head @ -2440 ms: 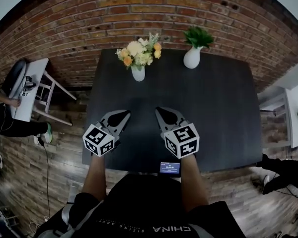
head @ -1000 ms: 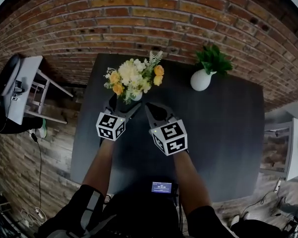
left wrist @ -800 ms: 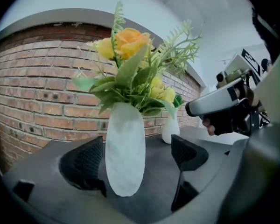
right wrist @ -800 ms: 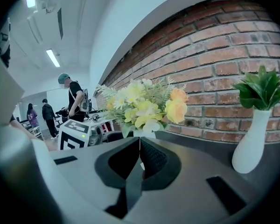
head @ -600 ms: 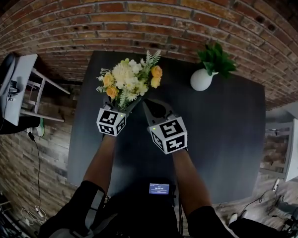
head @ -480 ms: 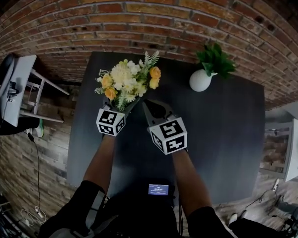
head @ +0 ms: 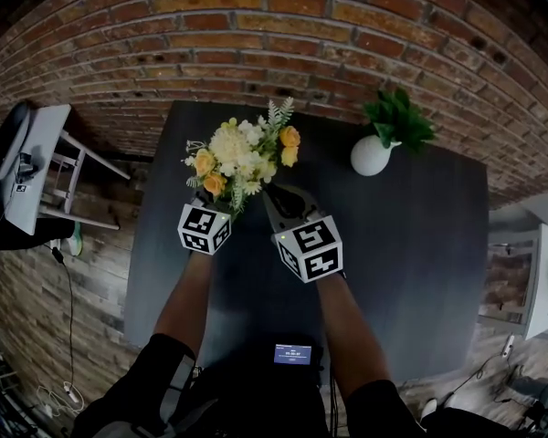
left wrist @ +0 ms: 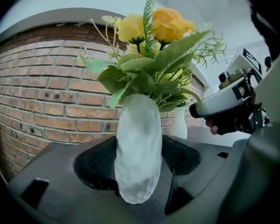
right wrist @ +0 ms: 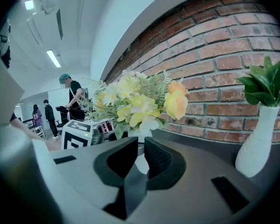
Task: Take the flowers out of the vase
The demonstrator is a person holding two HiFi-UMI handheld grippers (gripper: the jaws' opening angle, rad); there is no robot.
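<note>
While the left gripper (head: 221,206), whose jaws have just been closing, clamps the frosted white vase (left wrist: 137,148) by its belly, the bunch of yellow, cream and orange flowers (head: 242,158) stands in it, near the far edge of the dark table (head: 393,245), toward its left corner. The right gripper (head: 276,197) hangs just beside, jaws together, empty.

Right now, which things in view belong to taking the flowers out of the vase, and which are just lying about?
In the job:
- flowers
- white vase, between the jaws of the left gripper, which have just been closing onto it
- right gripper, shut, near the vase

Lying about:
- second vase with a green plant
- white side table
- brick wall
</note>
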